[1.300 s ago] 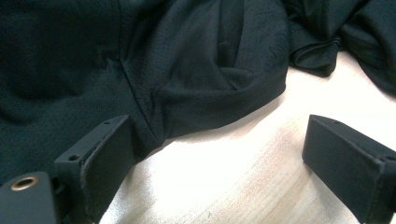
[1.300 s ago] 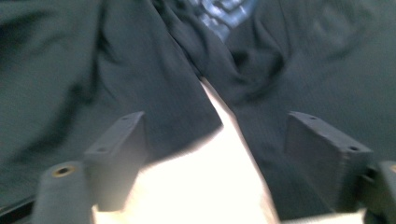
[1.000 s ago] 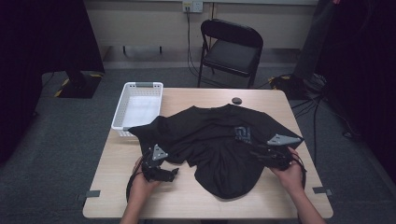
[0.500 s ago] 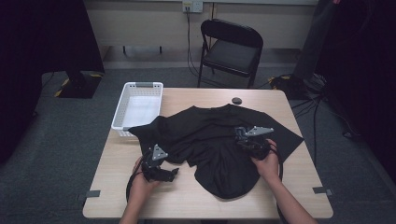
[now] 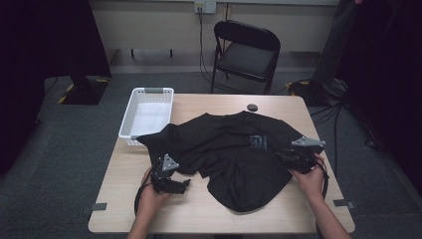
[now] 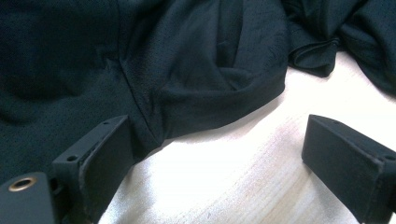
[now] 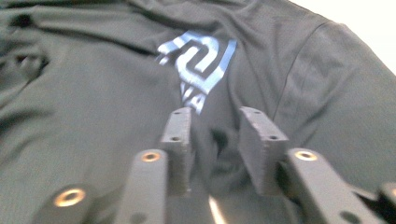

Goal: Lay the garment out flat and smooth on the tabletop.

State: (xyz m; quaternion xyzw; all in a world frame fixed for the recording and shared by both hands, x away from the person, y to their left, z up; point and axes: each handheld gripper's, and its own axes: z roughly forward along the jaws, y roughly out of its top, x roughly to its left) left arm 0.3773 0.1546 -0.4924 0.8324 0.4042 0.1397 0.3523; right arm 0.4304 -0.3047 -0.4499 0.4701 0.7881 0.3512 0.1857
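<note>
Moved back out toward the table (image 5: 219, 209) edge, the right gripper (image 5: 291, 158) is being opened a little over the black shirt (image 5: 234, 149). Cloth is bunched between its jaws. The left gripper (image 5: 175, 185) is being held spread wide.

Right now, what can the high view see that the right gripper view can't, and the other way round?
The high view takes in the white basket, the black chair, a small dark disc on the table, and the left hand-held gripper at the shirt's edge. The right gripper view gives a close look at the blue printed logo and a fold of cloth between the right hand-held gripper's part-open jaws. Both show the black T-shirt.
</note>
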